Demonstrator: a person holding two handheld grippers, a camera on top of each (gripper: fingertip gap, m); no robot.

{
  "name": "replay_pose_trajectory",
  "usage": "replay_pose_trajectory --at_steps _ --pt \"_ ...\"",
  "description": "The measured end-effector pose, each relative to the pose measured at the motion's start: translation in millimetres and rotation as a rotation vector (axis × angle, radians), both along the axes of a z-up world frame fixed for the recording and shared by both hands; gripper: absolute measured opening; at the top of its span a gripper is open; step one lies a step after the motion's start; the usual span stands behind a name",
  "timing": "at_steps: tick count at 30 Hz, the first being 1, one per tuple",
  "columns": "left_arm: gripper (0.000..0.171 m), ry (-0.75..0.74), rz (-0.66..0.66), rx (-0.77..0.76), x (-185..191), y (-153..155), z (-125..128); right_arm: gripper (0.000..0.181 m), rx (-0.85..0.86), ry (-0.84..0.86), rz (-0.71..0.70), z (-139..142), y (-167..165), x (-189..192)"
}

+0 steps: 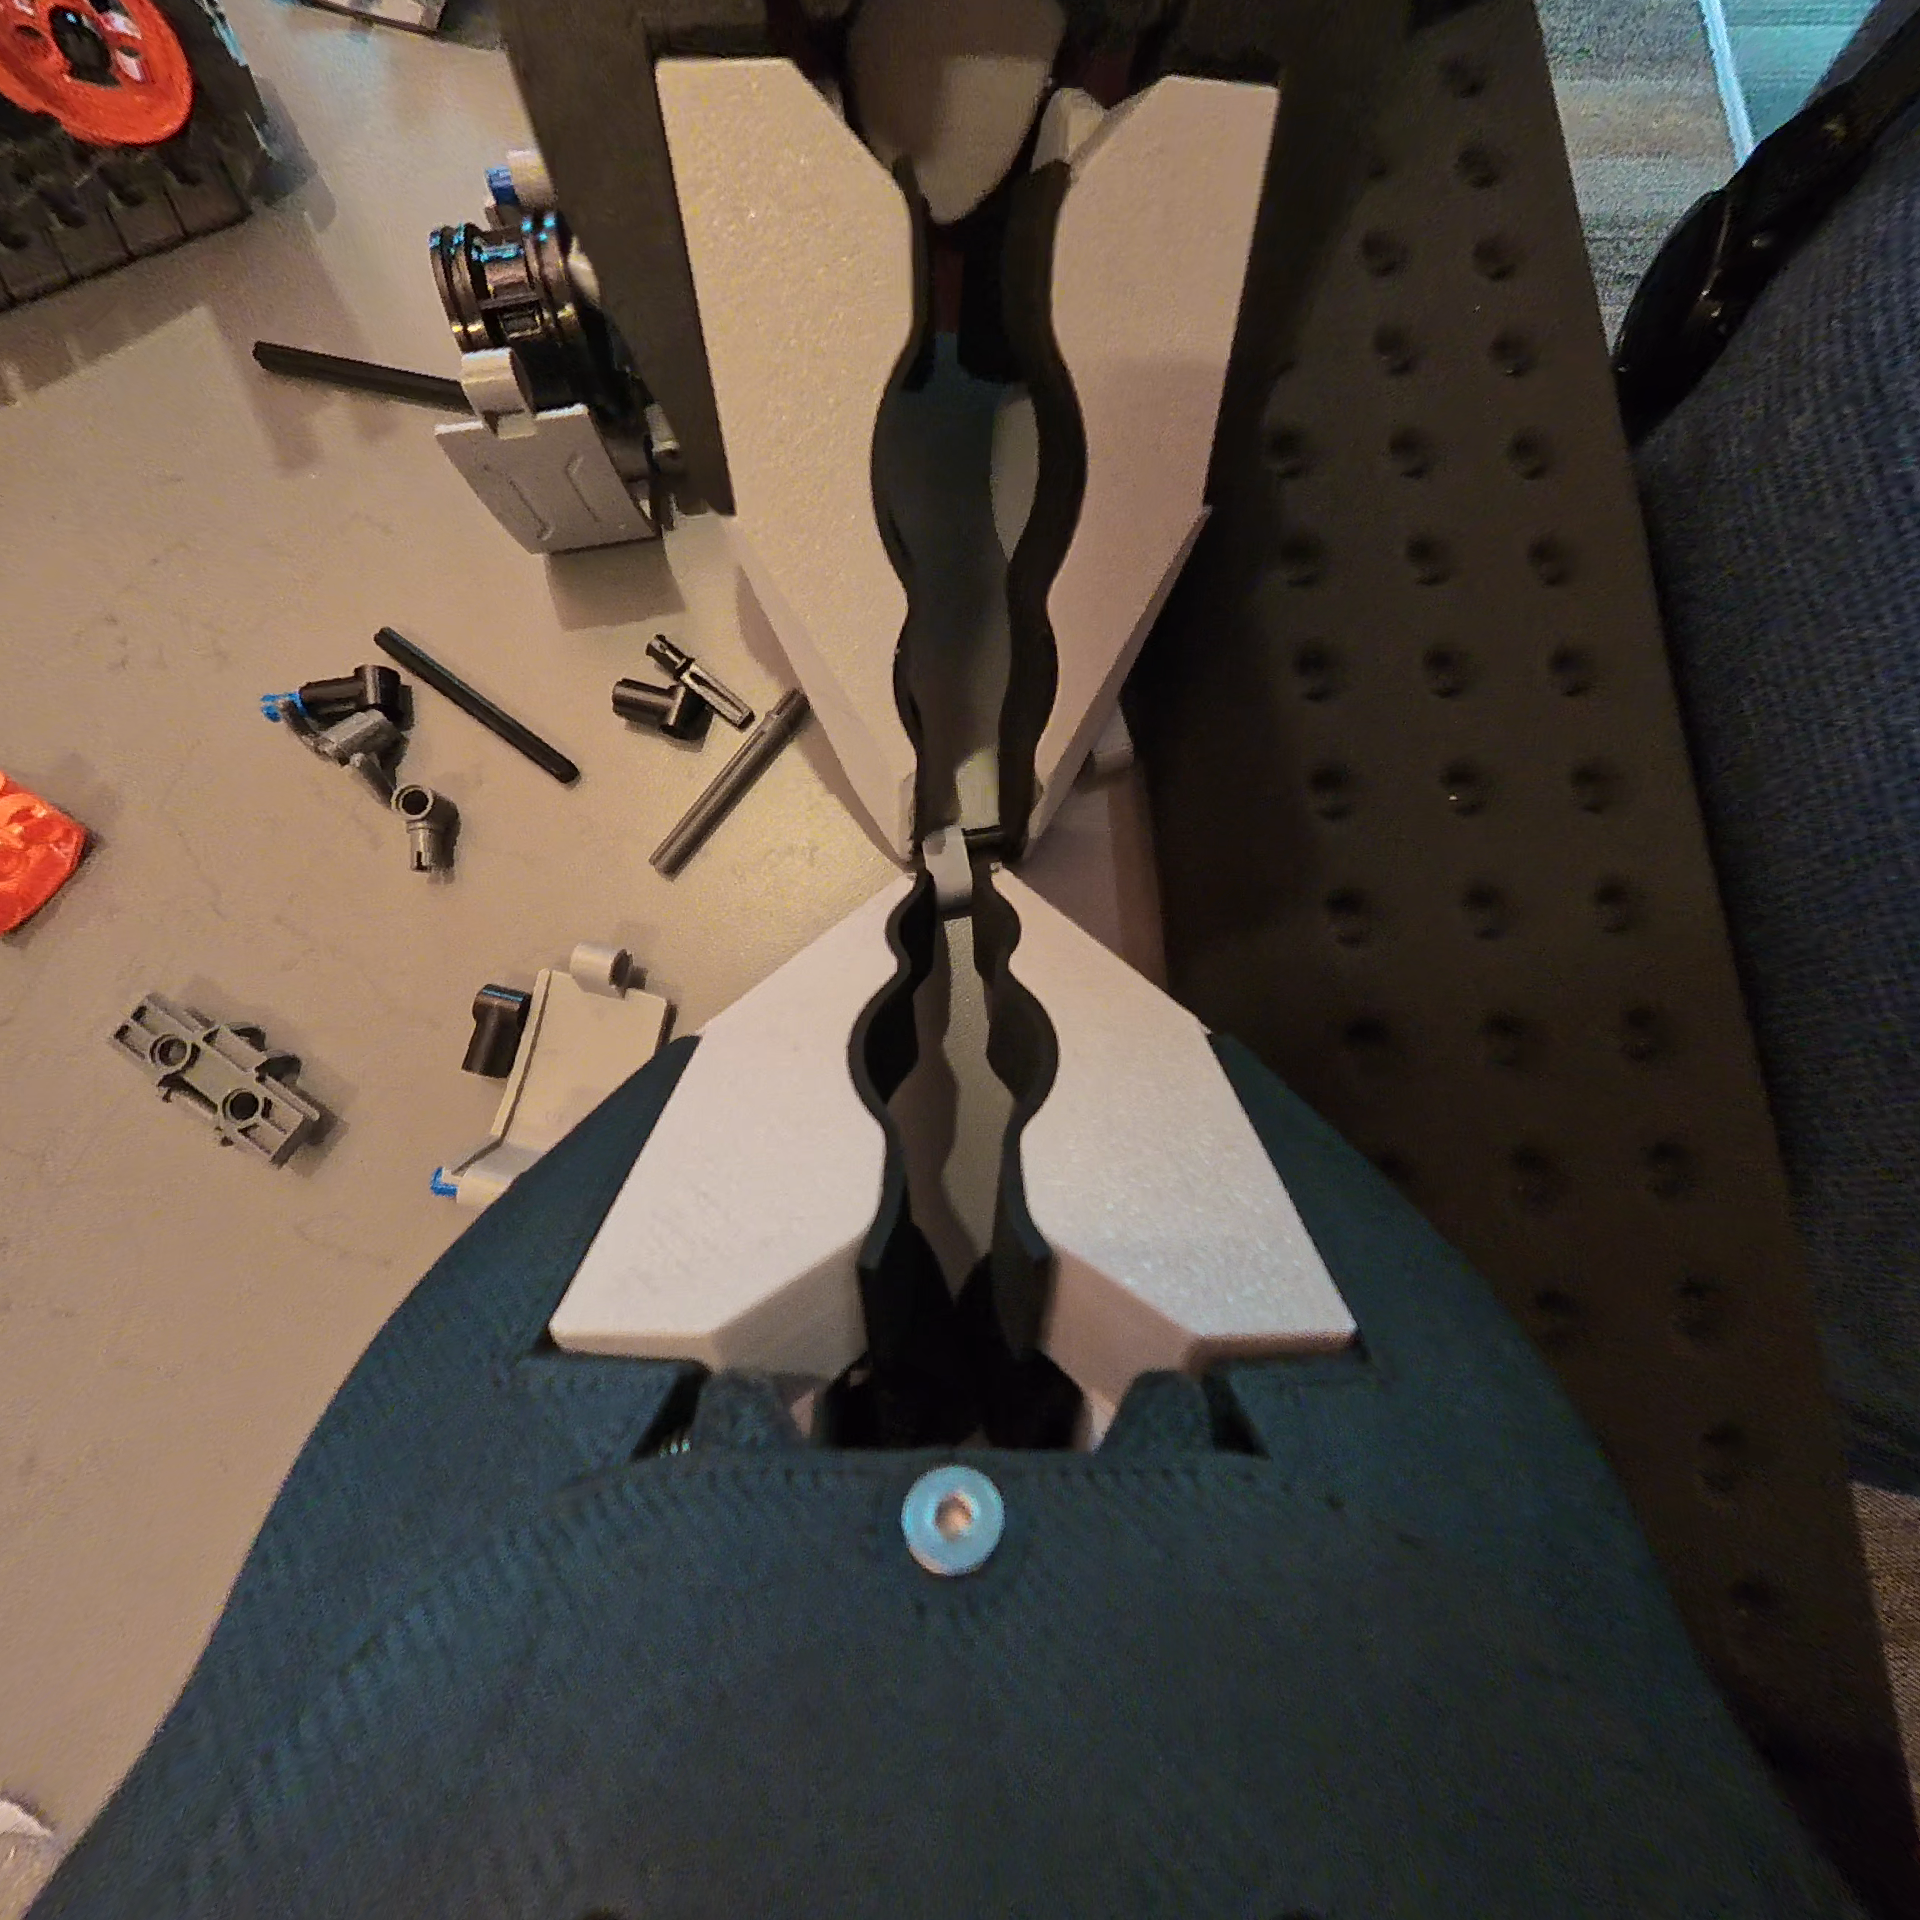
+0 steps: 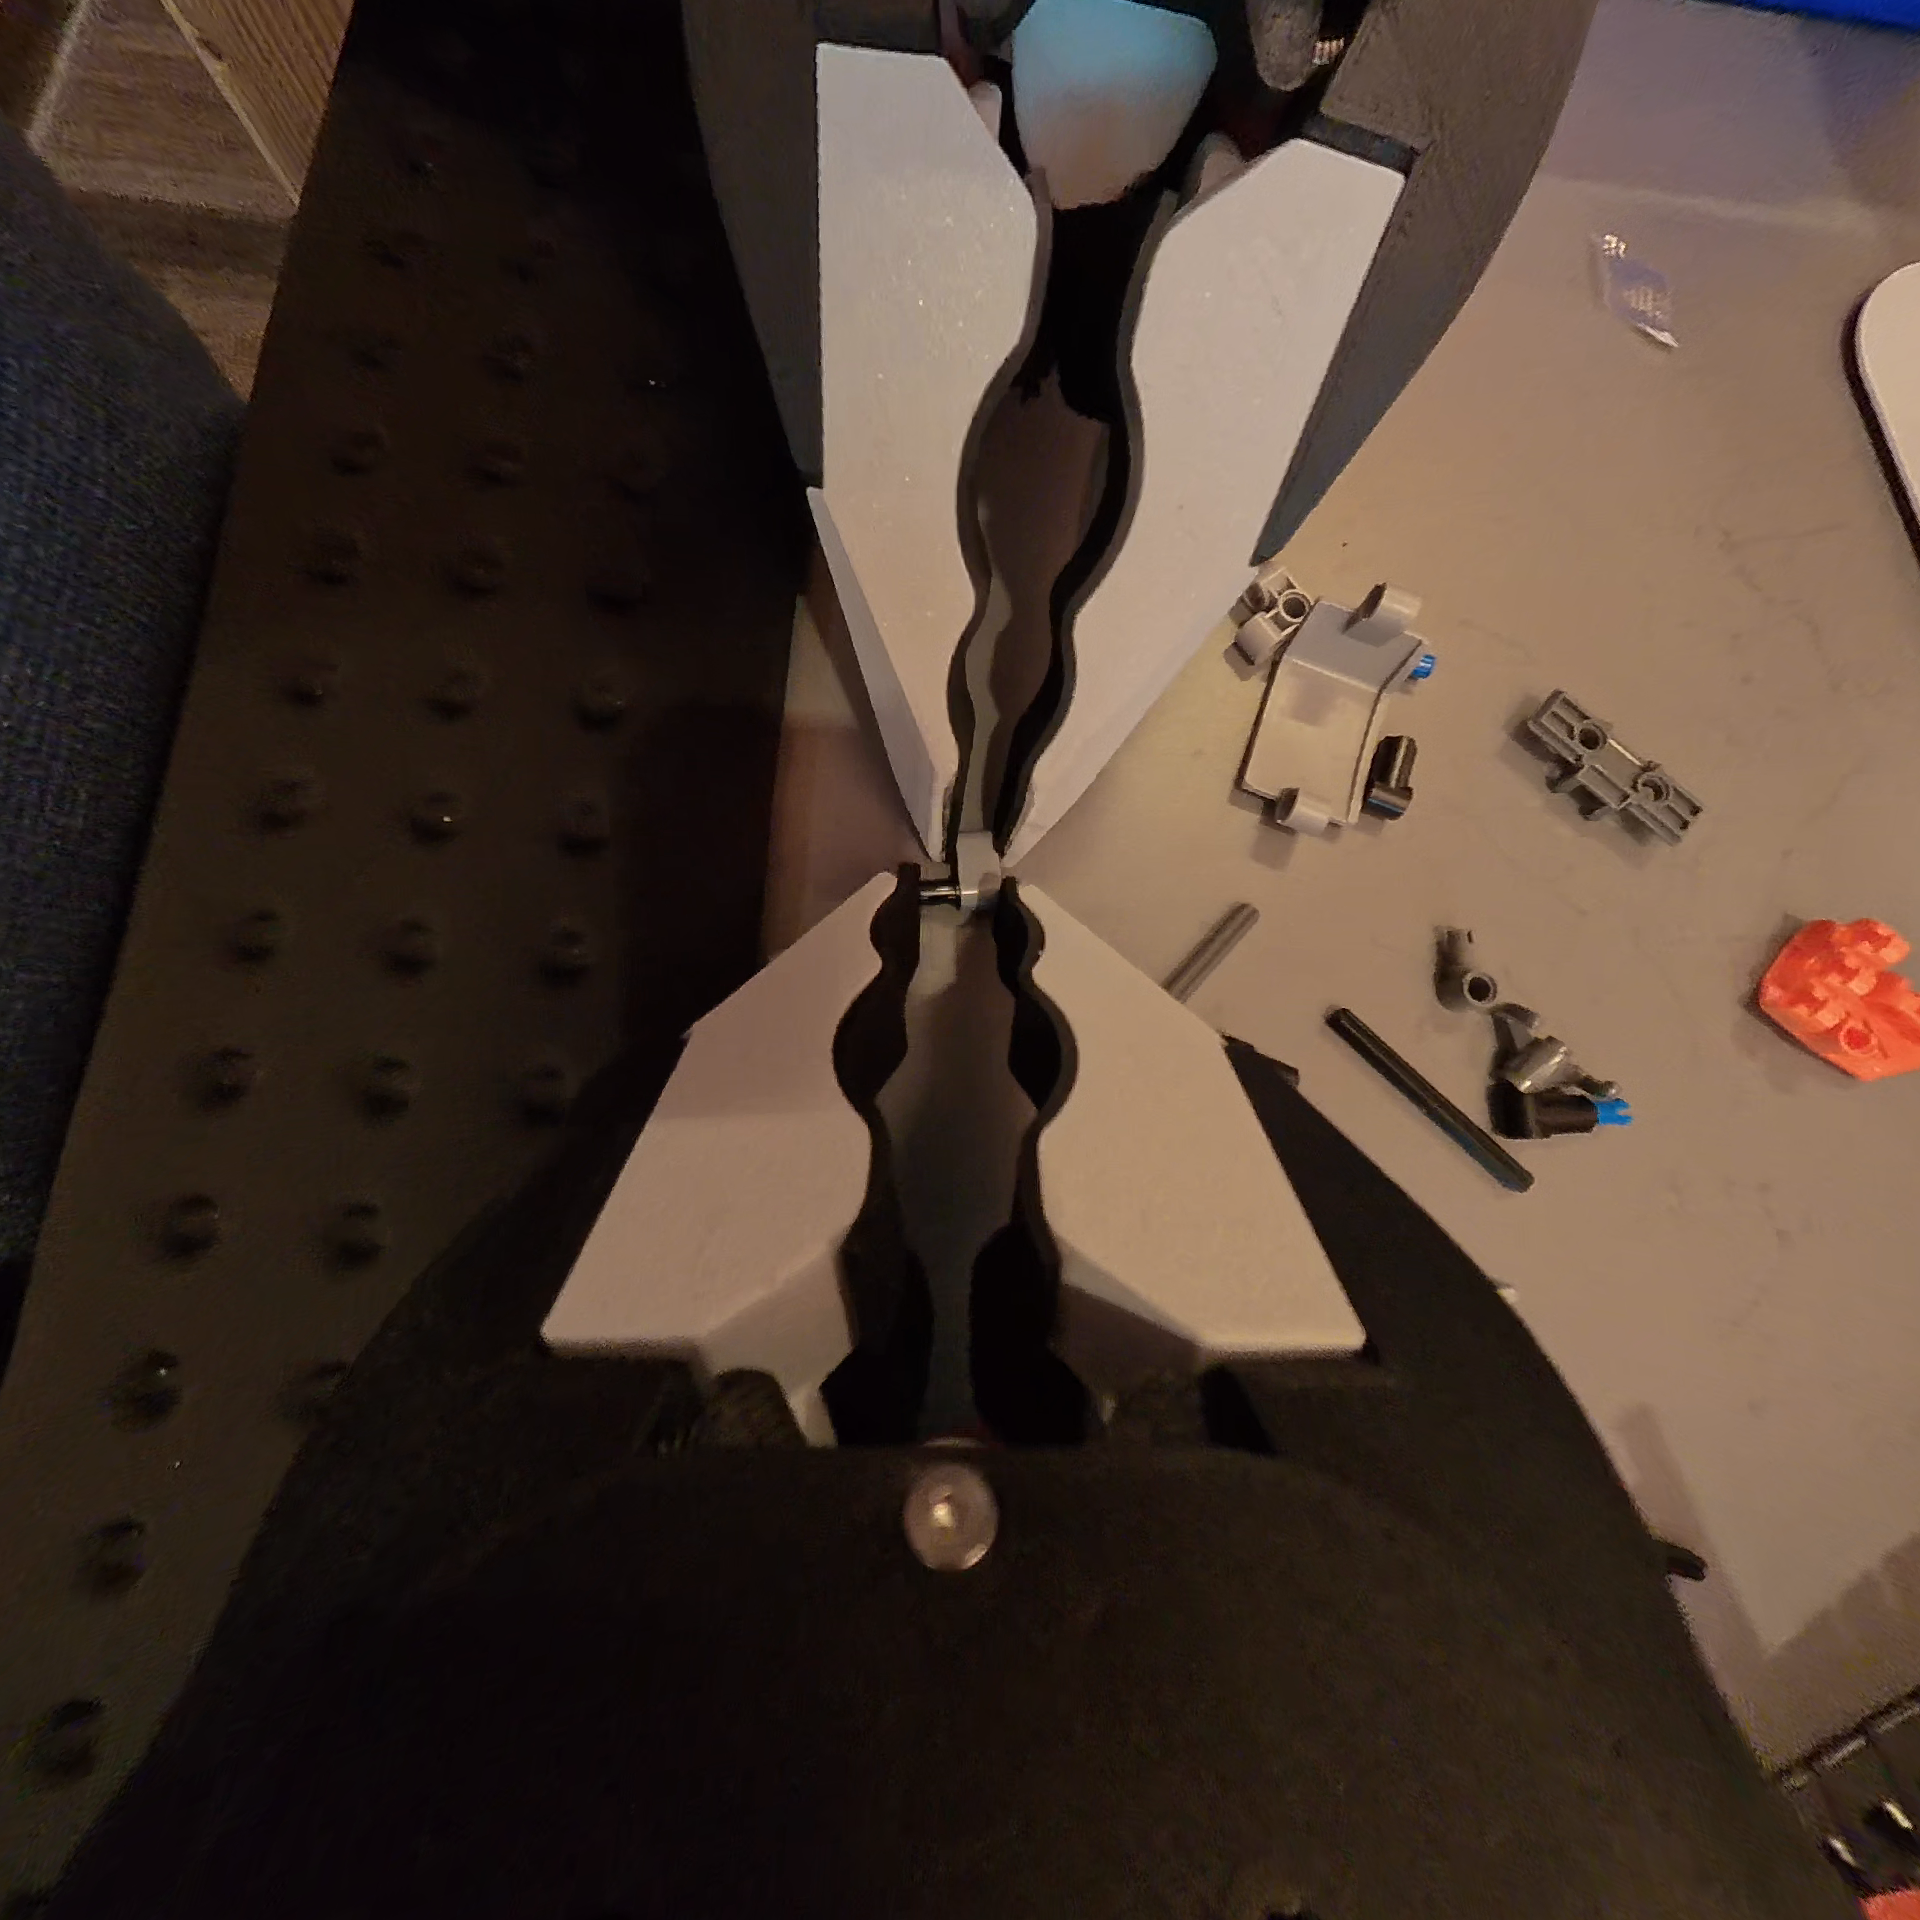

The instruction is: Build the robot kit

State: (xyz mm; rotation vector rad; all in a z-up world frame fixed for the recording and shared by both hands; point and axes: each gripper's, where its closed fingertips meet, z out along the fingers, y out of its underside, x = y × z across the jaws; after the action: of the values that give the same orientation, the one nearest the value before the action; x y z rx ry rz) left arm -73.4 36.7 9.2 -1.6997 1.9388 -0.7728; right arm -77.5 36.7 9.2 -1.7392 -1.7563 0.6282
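My two grippers meet tip to tip over the edge of a grey table (image 1: 156, 540). My left gripper (image 1: 957, 891) is shut on a small grey connector (image 1: 956, 864). My right gripper (image 2: 961, 900) is shut at the same spot, on a short black pin (image 2: 940, 896) that sticks out of the grey connector (image 2: 978, 881). In the left wrist view the right gripper (image 1: 961, 831) comes in from the top. In the right wrist view the left gripper (image 2: 971, 831) does the same. The two pieces touch.
Loose building parts lie on the table: a grey panel with a black ring assembly (image 1: 525, 343), black axles (image 1: 478, 707), a grey axle (image 1: 732, 779), a grey panel (image 2: 1330, 707), a flat grey plate (image 2: 1610, 769), an orange piece (image 2: 1844, 997). A black perforated board (image 1: 1455, 727) runs alongside. The tips of both grippers are at nearly the same place. Left tips and right tips are each some 12 centimeters from the flat grey plate (image 2: 1610, 769). The left camera catches it too, in the left wrist view (image 1: 228, 1066).
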Motion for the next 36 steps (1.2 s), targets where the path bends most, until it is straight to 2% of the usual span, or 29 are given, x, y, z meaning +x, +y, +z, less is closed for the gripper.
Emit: replay_pose_trajectory --at_steps 4,5,8,11,14,20,26,31,36 --pt "0.005 0.000 0.035 0.029 0.4 2.7 3.4 0.014 0.005 0.011 -0.059 3.5 1.5 0.8" --pt "0.005 -0.032 0.064 0.019 2.6 4.5 9.6 0.014 0.020 0.040 -0.075 10.2 3.4 1.9" --pt "0.004 -0.117 0.157 -0.018 7.5 11.6 25.3 0.031 0.001 0.158 -0.136 37.0 8.2 5.7" --pt "0.005 -0.232 0.211 -0.089 14.5 11.8 44.0 0.031 -0.001 0.245 -0.173 57.4 11.9 14.0" --pt "0.005 -0.362 0.236 -0.162 22.6 11.3 69.3 0.024 -0.007 0.327 -0.193 75.2 13.8 17.7" --pt "0.005 -0.561 0.245 -0.281 33.7 11.0 111.0 0.020 0.065 0.438 -0.186 104.1 15.9 19.3" --pt "0.005 -0.795 0.201 -0.478 36.5 2.4 149.5 0.018 0.029 0.606 -0.134 141.3 7.2 21.6" --pt "0.004 -0.873 0.281 -0.484 39.8 11.7 158.4 0.018 0.137 0.552 -0.199 144.2 17.2 25.3" --pt "0.005 -0.873 0.330 -0.455 43.3 14.6 158.2 0.000 0.233 0.509 -0.210 143.4 20.6 31.0"
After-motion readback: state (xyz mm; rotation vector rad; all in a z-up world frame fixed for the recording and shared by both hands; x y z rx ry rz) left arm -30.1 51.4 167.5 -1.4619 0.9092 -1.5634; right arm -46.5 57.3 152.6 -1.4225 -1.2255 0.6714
